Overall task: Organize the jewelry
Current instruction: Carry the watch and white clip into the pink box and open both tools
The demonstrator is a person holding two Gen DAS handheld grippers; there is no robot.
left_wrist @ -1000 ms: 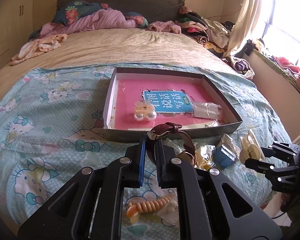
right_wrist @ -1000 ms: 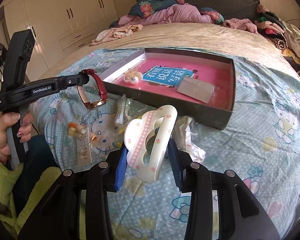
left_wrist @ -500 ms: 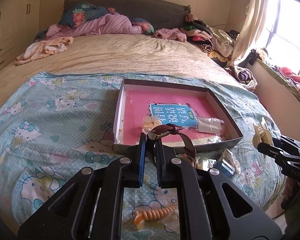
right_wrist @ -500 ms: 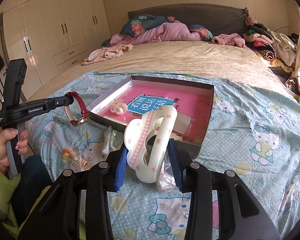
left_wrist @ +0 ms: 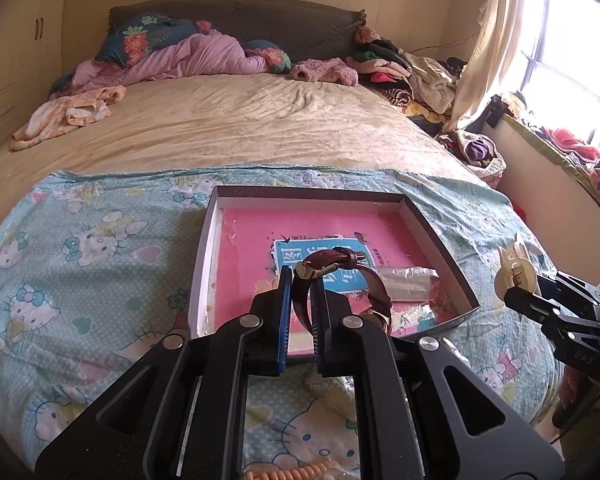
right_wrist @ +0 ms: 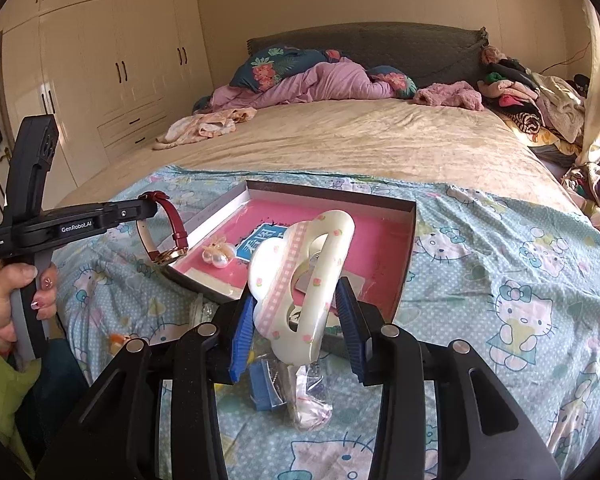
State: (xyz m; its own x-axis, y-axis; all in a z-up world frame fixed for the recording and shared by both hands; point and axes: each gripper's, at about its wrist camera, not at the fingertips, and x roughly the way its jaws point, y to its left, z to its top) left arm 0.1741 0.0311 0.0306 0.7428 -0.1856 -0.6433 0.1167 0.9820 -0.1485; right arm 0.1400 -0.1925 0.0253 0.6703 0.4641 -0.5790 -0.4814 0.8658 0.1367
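Note:
My left gripper (left_wrist: pixel 300 292) is shut on the strap of a dark red watch (left_wrist: pixel 340 268) with a gold case, held in the air over the near edge of the shallow box (left_wrist: pixel 440 248). The same watch (right_wrist: pixel 168 232) hangs from the left gripper (right_wrist: pixel 150 208) in the right wrist view. My right gripper (right_wrist: pixel 296 312) is shut on a cream hair claw clip (right_wrist: pixel 300 284) with pink flowers, also lifted above the box's (right_wrist: pixel 404 272) near edge. At the right edge of the left wrist view the clip (left_wrist: pixel 514 272) shows in the right gripper (left_wrist: pixel 516 292). A pearl hair clip (right_wrist: pixel 218 252) lies inside the box.
The box has a pink lining, a blue card (left_wrist: pixel 300 252) and a clear packet (left_wrist: pixel 408 284). Small packets (right_wrist: pixel 300 392) and an orange item (left_wrist: pixel 284 472) lie on the blue cat-print sheet (left_wrist: pixel 80 280) near me. A person's hand (right_wrist: pixel 8 304) holds the left gripper. Clothes are piled at the far right.
Both grippers have risen and moved forward toward the box, carrying the watch and the hair claw clip. The loose packets on the sheet now lie lower in both views.

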